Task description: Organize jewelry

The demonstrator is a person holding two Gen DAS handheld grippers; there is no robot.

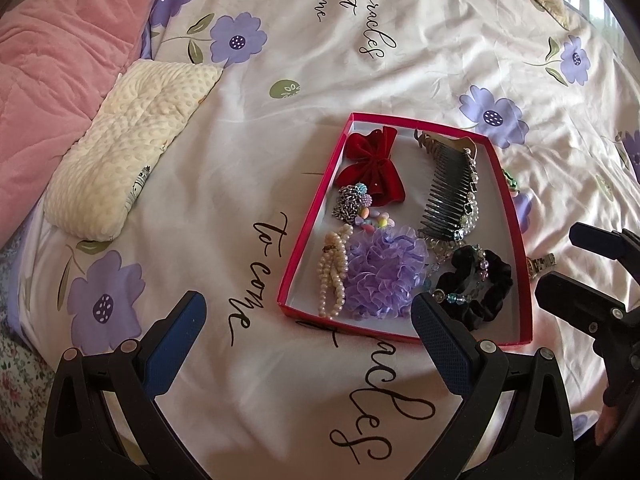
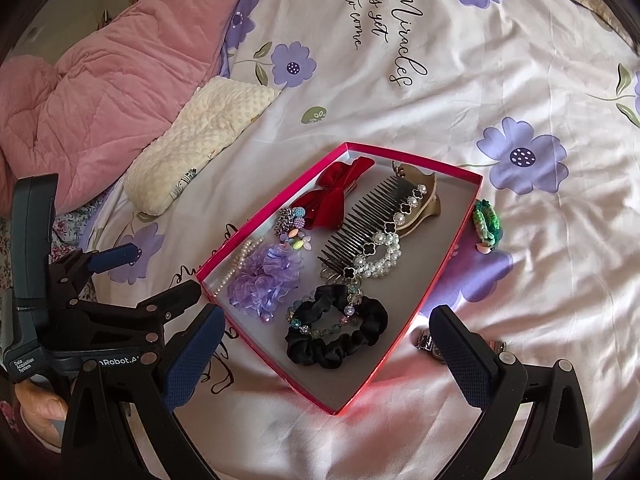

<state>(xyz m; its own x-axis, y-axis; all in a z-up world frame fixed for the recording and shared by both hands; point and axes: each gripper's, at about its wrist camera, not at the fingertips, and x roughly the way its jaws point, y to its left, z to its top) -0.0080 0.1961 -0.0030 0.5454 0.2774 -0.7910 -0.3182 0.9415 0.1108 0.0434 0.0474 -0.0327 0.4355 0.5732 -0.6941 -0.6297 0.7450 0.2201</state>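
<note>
A shallow red box (image 1: 316,208) (image 2: 248,224) lies on the bed. In it are a red velvet bow (image 1: 372,168), a black jewelled comb (image 1: 448,196) (image 2: 368,224), a purple frilly scrunchie (image 1: 384,268), a pearl bracelet (image 1: 332,276), and a black scrunchie (image 2: 340,340) with a beaded bracelet (image 2: 320,320) on it. A green braided band (image 2: 486,222) and a metal watch (image 2: 426,344) lie outside the box's right wall. My left gripper (image 1: 310,340) hovers open at the box's near left corner. My right gripper (image 2: 328,354) is open over the near end, its right finger beside the watch.
The floral bedsheet (image 1: 360,64) spreads all around the box. A cream dotted pillow (image 1: 128,148) and a pink quilt (image 1: 52,64) lie to the left. A hand (image 2: 40,404) holds the left gripper's handle.
</note>
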